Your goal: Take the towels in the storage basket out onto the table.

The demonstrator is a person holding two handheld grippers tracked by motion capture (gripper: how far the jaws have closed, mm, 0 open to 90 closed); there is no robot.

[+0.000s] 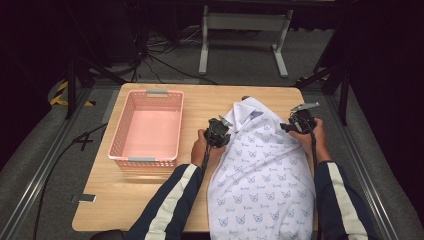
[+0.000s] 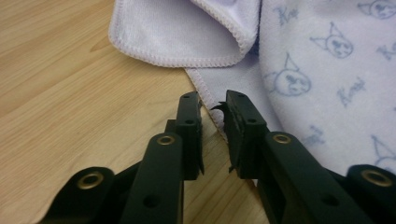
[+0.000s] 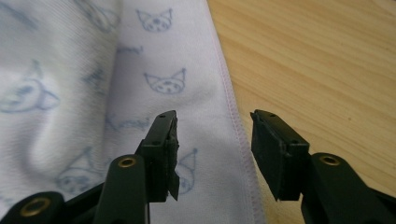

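A white cloth printed with small blue cat faces lies along the right half of the wooden table, with its far corner folded over. My left gripper sits at the cloth's left edge. In the left gripper view its jaws stand a narrow gap apart over the stitched hem, and the pads do not press on it. My right gripper is at the cloth's right edge. Its jaws are wide apart and straddle the hem, one over cloth, one over bare wood.
A pink plastic basket stands on the table's left half, with nothing in it. Bare wood shows in front of the basket and beyond the cloth's far end. The person's forearms in dark striped sleeves come in from the near edge.
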